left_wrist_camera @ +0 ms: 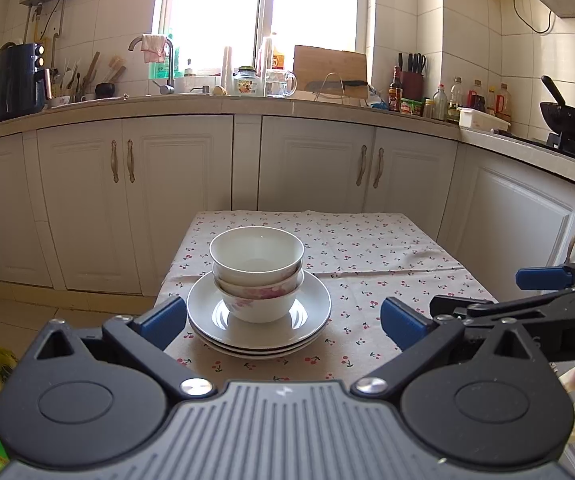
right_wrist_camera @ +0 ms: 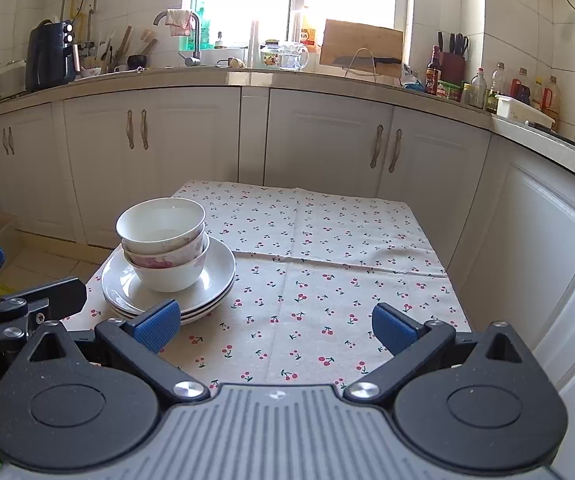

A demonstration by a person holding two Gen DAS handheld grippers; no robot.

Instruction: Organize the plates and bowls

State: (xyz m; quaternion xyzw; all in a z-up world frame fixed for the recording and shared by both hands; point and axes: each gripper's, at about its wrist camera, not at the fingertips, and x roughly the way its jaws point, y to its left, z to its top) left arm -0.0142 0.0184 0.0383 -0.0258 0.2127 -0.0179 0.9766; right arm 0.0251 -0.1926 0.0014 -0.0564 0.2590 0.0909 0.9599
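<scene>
Your left gripper (left_wrist_camera: 283,322) and right gripper (right_wrist_camera: 277,326) hover with fingers spread wide, holding nothing. Just beyond, three nested bowls (left_wrist_camera: 257,272) sit on stacked plates (left_wrist_camera: 311,320) at the near-left of your cherry-print tablecloth (right_wrist_camera: 327,240).

Left gripper (left_wrist_camera: 283,322) at 6 o'clock, blue pads wide apart, nothing between them. Just beyond, centre of frame: stack of white plates (left_wrist_camera: 259,320) on cherry-print tablecloth (left_wrist_camera: 367,256). Nested bowls on plates: plain white bowl (left_wrist_camera: 256,254) on top, tilted; pink-flowered bowl (left_wrist_camera: 259,300) at bottom. Right gripper (left_wrist_camera: 487,292) enters from 3 o'clock, blue pads apart, holding nothing. White cabinets (left_wrist_camera: 167,200) behind table. Black wok (left_wrist_camera: 571,118) at 2 o'clock on stove.
</scene>
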